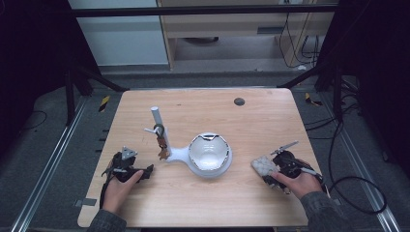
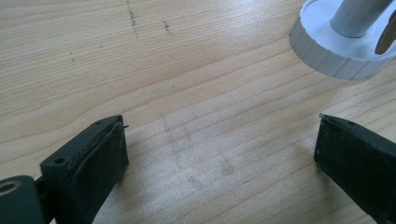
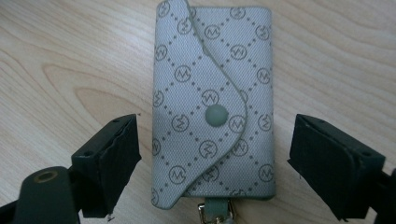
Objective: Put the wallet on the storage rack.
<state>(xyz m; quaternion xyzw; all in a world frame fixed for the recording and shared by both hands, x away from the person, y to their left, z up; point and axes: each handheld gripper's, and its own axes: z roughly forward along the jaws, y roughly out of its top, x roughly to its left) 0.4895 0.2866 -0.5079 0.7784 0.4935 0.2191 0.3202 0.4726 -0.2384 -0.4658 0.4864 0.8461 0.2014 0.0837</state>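
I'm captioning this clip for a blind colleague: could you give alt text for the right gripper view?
A grey monogram-patterned key pouch with a snap-buttoned flap lies flat on the wooden table, between the two open black jaws of the right gripper, which do not touch it. A small metal clasp shows at the pouch's near end.

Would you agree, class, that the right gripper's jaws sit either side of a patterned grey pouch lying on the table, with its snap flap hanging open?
Not quite. The flap is fastened, not open: in the right gripper view it lies flat across the pouch with its snap button pressed down. The rest holds: the right gripper has a jaw on each side of the pouch, not touching it, and it lies on the table.
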